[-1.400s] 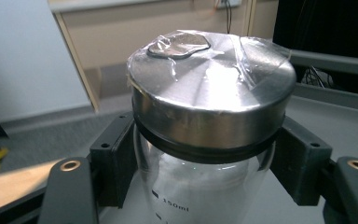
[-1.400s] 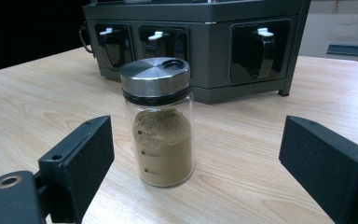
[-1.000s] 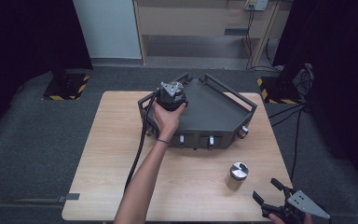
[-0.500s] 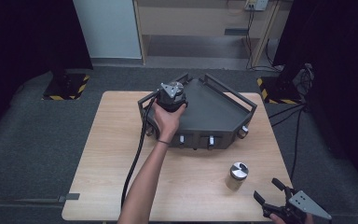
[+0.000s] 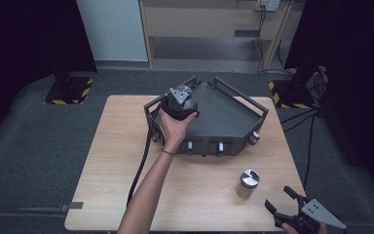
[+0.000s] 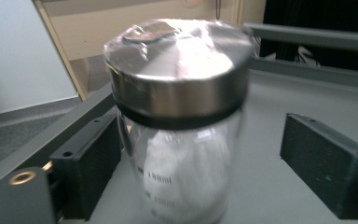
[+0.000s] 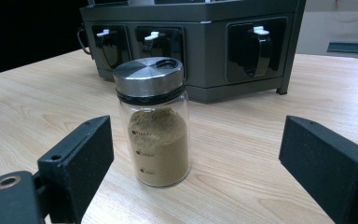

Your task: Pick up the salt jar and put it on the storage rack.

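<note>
My left gripper [image 5: 186, 93] reaches over the near-left corner of a dark grey rack [image 5: 224, 117]. Its jaws have just been opening. Between them a glass jar of white powder [image 6: 182, 140] with a steel lid stands on the rack's flat top. The left pad [image 6: 91, 163] sits close beside the glass and the right pad [image 6: 326, 158] stands well off it, so the left gripper [image 6: 200, 154] is open. A second jar [image 5: 248, 183] holds brown spice [image 7: 156, 126] and stands on the table in front of my right gripper [image 5: 278, 197], which is wide open [image 7: 196, 149] by the front right edge.
The rack's front face [image 7: 191, 46] carries three black dispensers with white tips. Raised rails [image 5: 238, 92] border the rack's top. The left gripper's black cable [image 5: 141, 161] trails across the wooden table [image 5: 117, 146] toward its front edge.
</note>
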